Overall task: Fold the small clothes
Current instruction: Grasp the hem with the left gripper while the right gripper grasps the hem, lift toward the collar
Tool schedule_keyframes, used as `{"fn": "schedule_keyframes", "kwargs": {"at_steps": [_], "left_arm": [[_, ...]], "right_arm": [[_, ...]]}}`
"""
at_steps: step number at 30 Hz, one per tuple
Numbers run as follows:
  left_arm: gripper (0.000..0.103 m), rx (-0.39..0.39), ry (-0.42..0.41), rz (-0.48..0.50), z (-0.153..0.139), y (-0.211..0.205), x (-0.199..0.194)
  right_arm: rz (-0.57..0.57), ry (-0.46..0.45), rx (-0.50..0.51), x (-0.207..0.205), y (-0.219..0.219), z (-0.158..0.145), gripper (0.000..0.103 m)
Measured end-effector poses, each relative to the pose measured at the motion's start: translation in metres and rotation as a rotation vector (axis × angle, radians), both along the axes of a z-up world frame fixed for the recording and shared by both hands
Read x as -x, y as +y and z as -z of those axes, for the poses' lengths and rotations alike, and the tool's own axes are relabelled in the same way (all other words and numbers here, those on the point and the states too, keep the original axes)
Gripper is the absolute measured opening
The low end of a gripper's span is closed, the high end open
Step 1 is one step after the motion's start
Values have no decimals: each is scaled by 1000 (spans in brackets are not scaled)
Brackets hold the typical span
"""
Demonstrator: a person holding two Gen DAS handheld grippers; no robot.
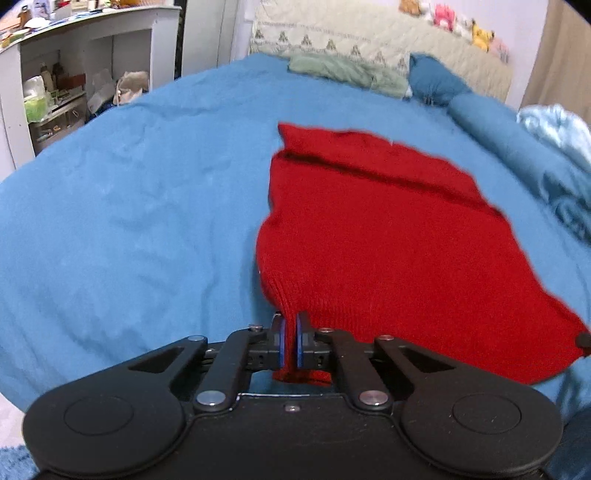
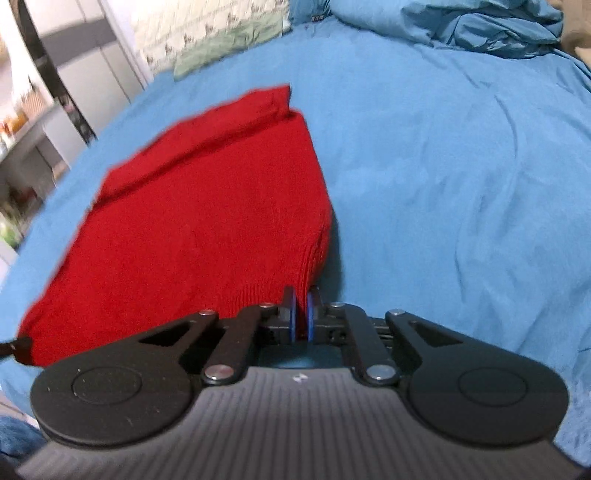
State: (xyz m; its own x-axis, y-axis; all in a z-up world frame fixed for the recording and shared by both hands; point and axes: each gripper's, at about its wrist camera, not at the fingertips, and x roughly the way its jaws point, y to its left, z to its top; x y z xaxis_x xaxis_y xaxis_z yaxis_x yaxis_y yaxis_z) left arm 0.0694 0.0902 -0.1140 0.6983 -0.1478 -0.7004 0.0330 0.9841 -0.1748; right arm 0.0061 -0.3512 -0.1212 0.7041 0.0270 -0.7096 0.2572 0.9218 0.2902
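Note:
A red knit garment point(image 1: 388, 240) lies spread on the blue bedcover point(image 1: 129, 221), its far part folded over in a ridge. My left gripper point(image 1: 290, 325) is shut on the garment's near left corner, with red cloth pinched between the blue pads. In the right wrist view the same red garment point(image 2: 203, 221) lies to the left, and my right gripper point(image 2: 302, 306) is shut on its near right corner. The tip of the right gripper point(image 1: 583, 339) shows at the garment's right corner. Both near corners are lifted slightly off the bed.
Pillows and a green cloth point(image 1: 343, 70) lie at the bed's head. A crumpled blue duvet point(image 2: 480, 29) lies at the far right. A white shelf unit point(image 1: 74, 74) with clutter stands left of the bed. Plush toys point(image 1: 461, 22) sit on the headboard.

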Motion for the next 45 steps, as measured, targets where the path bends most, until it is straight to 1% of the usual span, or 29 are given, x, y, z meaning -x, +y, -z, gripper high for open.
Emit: {"fn": "schedule_keyframes", "kwargs": {"at_steps": [3, 5, 8, 10, 11, 12, 14, 15, 17, 18, 19, 20, 21, 23, 24, 25, 26, 27, 28, 29, 30, 32, 34, 35, 36, 39, 43, 45], "left_arm": [[5, 46, -39, -9, -23, 4, -9], [5, 76, -85, -3, -42, 2, -20], [5, 131, -157, -8, -72, 2, -53], [5, 185, -193, -20, -88, 4, -88], [5, 202, -209, -22, -95, 5, -106], [5, 211, -234, -24, -103, 4, -129], [5, 205, -271, -30, -112, 3, -173], [5, 208, -280, -40, -115, 2, -200], [5, 194, -280, -64, -118, -6, -244], [5, 175, -280, -78, -116, -10, -263], [5, 164, -275, -83, -111, -12, -273], [5, 153, -261, -84, -104, -13, -281], [5, 144, -243, -81, -95, -14, -284], [5, 113, -206, -63, -71, -16, -281], [5, 79, -192, -54, -60, -17, -278], [5, 43, -182, -51, -48, -18, -274], [5, 35, -175, -48, -40, -16, -270], [5, 39, -168, -49, -33, -14, -265], [5, 39, -164, -53, -29, -11, -259], [5, 34, -163, -55, -27, -9, -255], [5, 33, -162, -55, -26, -7, -249], [5, 36, -162, -49, -27, -5, -241], [5, 31, -167, -42, -32, -5, -235], [5, 28, -170, -38, -34, -5, -231], [5, 25, -173, -35, -35, -5, -228], [5, 27, -177, -33, -37, -5, -227], [5, 25, -175, -26, -38, -6, -228], [5, 19, -174, -21, -38, -6, -228]], "right_arm": [[14, -60, -63, -3, -12, -25, 20], [21, -110, -116, -10, -20, -43, 20], [26, -197, -192, -35, -32, -71, 20], [18, -254, -233, -65, -40, -90, 19], [17, -279, -247, -80, -45, -98, 15], [12, -315, -260, -101, -50, -110, 15], [14, -369, -256, -140, -55, -128, 15], [15, -388, -254, -167, -58, -136, 15], [16, -386, -255, -214, -66, -143, 15], [21, -387, -233, -235, -68, -144, 15], [-4, -388, -220, -249, -70, -142, 15], [-47, -384, -200, -256, -68, -138, 20], [-92, -366, -146, -257, -61, -131, 23], [-187, -308, -42, -251, -43, -108, 27], [-244, -268, -24, -244, -33, -91, 27], [-282, -213, -20, -234, -23, -70, 27], [-304, -170, -26, -227, -16, -56, 27], [-322, -118, -38, -216, -7, -37, 30], [-332, -78, -48, -207, 2, -22, 33], [-340, -51, -45, -197, 11, -11, 41], [-347, -42, -27, -186, 23, -2, 50], [-360, -57, -6, -172, 38, 5, 58], [-380, -82, 12, -162, 55, 6, 59], [-397, -83, 15, -162, 61, 5, 64], [-410, -80, 22, -163, 69, 6, 66], [-450, -79, 38, -176, 88, 13, 66], [-478, -68, 78, -192, 97, 23, 66], [-488, -66, 97, -195, 102, 28, 64]]}}
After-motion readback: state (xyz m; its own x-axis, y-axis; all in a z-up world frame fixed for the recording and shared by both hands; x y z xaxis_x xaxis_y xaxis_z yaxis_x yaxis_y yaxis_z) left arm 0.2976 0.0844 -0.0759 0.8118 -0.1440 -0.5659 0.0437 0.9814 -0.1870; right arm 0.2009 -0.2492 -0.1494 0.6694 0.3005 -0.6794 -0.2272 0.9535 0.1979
